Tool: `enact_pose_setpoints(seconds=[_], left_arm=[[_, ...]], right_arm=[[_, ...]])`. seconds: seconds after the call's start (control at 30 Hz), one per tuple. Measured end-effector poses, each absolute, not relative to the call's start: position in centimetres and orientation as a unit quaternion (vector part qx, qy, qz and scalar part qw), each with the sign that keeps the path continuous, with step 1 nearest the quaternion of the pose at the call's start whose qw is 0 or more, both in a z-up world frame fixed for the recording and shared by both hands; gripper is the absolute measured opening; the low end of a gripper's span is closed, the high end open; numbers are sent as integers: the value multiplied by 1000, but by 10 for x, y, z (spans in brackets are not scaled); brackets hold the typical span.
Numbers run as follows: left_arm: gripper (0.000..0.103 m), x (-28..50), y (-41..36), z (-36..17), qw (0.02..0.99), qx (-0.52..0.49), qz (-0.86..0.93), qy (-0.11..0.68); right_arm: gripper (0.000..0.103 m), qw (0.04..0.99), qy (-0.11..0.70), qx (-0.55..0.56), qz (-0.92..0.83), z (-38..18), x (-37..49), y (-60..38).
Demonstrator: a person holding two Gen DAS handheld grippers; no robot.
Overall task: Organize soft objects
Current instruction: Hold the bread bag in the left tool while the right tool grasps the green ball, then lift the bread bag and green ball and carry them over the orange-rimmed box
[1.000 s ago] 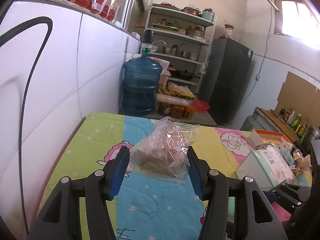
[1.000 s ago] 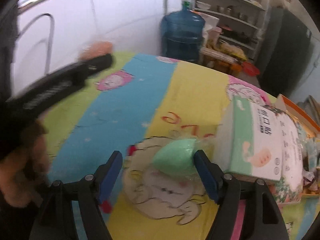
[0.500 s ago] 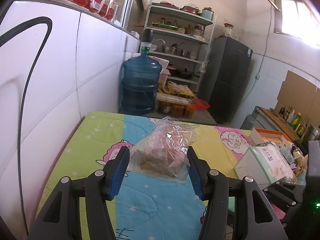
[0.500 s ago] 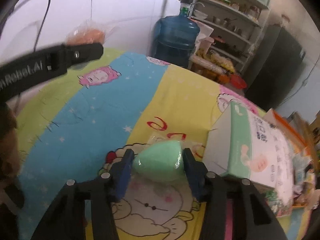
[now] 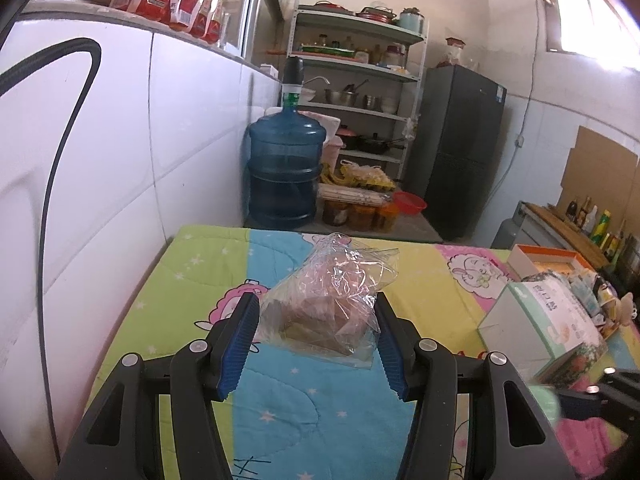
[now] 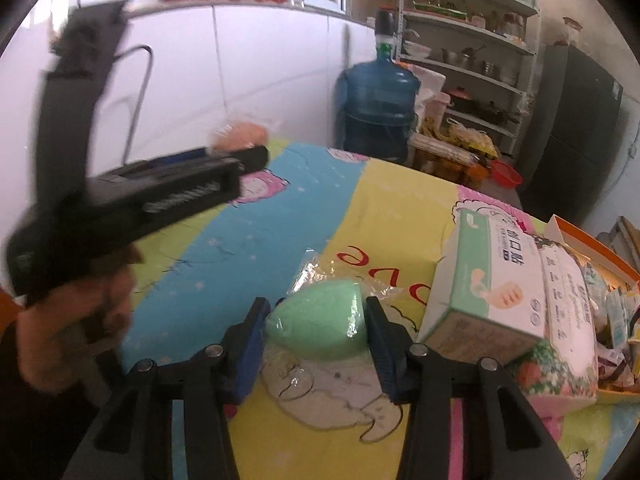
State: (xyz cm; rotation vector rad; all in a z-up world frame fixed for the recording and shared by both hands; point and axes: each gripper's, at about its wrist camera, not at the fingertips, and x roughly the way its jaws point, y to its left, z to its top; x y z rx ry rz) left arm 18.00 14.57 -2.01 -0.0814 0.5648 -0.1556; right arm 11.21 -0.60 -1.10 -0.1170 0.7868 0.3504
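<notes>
Both grippers are already loaded, so the pick-up step looks finished and the carry to a sorting spot comes next. The right gripper [image 6: 316,330] pinches a pale green egg-shaped foam sponge in clear wrap [image 6: 318,330] between its blue pads, clear of the cartoon-print quilted cloth [image 6: 260,248] and just beside the green-and-white tissue box [image 6: 492,280]. The left gripper [image 5: 316,336] has its pads pressed on a crinkled clear plastic bag holding brownish soft pieces [image 5: 328,300], which appears to hang above the cloth. Both tools tilt downward over the table. The next move probably calls for a gentle, steady grip, since foam and film squash easily, and for choosing a free patch of cloth or the orange-rimmed box [image 5: 544,258].
</notes>
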Motion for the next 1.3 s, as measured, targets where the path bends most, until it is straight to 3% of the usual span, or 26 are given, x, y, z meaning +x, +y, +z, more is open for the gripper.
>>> enact_pose_setpoints(seconds=[0.73,1.3], left_arm=[[58,123,100,14,959,-20,-69,274],[58,95,-3,40,954,6,-149,259]], right_arm=[[48,931,325,-7,168,22,70,-88],[48,949,290,54,113,30,45,-177]])
